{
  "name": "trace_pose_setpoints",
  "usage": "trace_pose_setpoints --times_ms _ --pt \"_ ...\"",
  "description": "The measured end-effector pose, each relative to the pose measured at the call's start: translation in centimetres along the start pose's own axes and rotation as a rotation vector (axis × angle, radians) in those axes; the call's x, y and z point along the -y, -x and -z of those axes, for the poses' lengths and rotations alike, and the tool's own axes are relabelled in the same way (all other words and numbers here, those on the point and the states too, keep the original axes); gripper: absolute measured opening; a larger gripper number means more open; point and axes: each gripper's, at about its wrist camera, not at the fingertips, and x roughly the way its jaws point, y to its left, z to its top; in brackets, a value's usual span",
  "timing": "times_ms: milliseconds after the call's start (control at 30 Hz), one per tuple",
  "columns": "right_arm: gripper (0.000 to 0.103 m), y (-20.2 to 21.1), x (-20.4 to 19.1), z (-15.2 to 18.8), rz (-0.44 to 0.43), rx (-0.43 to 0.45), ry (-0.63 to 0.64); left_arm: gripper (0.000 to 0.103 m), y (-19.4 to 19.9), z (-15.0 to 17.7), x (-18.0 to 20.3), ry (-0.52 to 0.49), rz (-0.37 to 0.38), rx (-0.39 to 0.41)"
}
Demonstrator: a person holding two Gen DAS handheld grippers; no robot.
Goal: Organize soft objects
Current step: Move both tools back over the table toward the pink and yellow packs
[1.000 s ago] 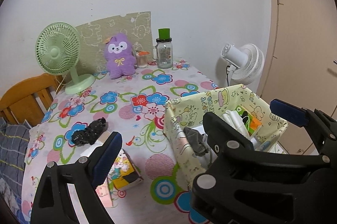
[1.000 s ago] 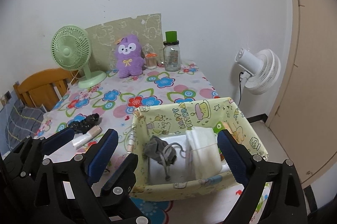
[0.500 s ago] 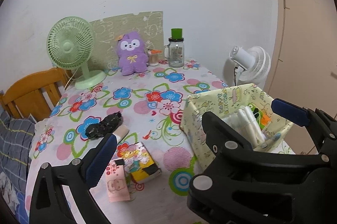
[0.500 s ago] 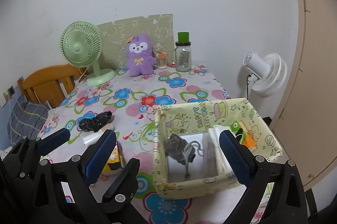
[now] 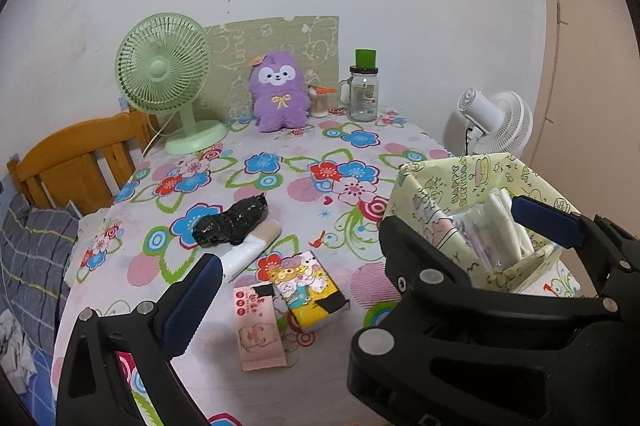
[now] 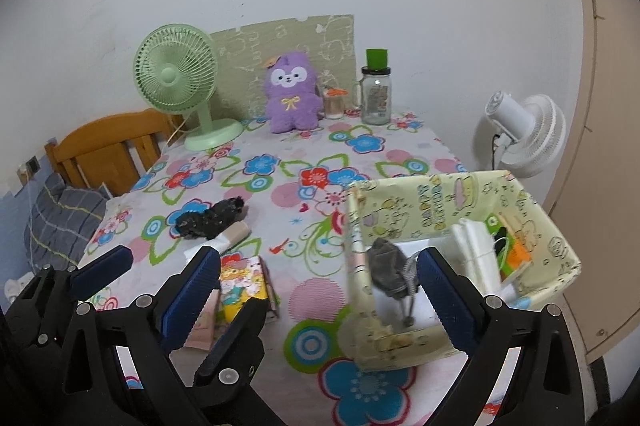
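The table covered with a white cloth printed in bright flowers (image 5: 304, 162) is being used as the sorting surface, and the loose goods are being kept toward its near side, presumably within reach of both tools. At its right edge the pale yellow fabric bin printed with cartoon figures (image 6: 440, 194) is being used as the collecting place: a crumpled grey cloth with a drawstring (image 6: 386, 266), a folded stack of white cloth (image 6: 476, 242) and some green and orange pieces are already lying inside it, so the task is judged to be partly done.

Against the far wall a purple plush toy with a white face (image 5: 280, 90) is being left upright between a pale green desk fan (image 5: 168, 78) and a clear glass jar with a green lid (image 5: 363, 90); whether it is meant for the bin cannot be told.

Still waiting outside the bin, well left of it, are a black crumpled soft bundle (image 5: 230, 224), touching a beige and white roll (image 5: 252, 250), a yellow cartoon-printed tissue pack (image 5: 310, 290) and a flat pink packet (image 5: 258, 330) just beside it.

The left gripper (image 5: 360, 258) is being held above these items with its fingers wide apart and nothing between them. The right gripper (image 6: 320, 294) is likewise being held spread and empty, straddling the bin's left wall.
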Motion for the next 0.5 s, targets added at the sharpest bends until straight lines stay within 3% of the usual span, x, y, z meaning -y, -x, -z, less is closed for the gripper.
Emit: trace_pose_setpoints --times_ms 500 --pt "0.100 -2.8 -3.1 1.4 -0.024 -0.056 0.018 0.101 -1.9 1.9 -3.3 0.035 0.003 -0.060"
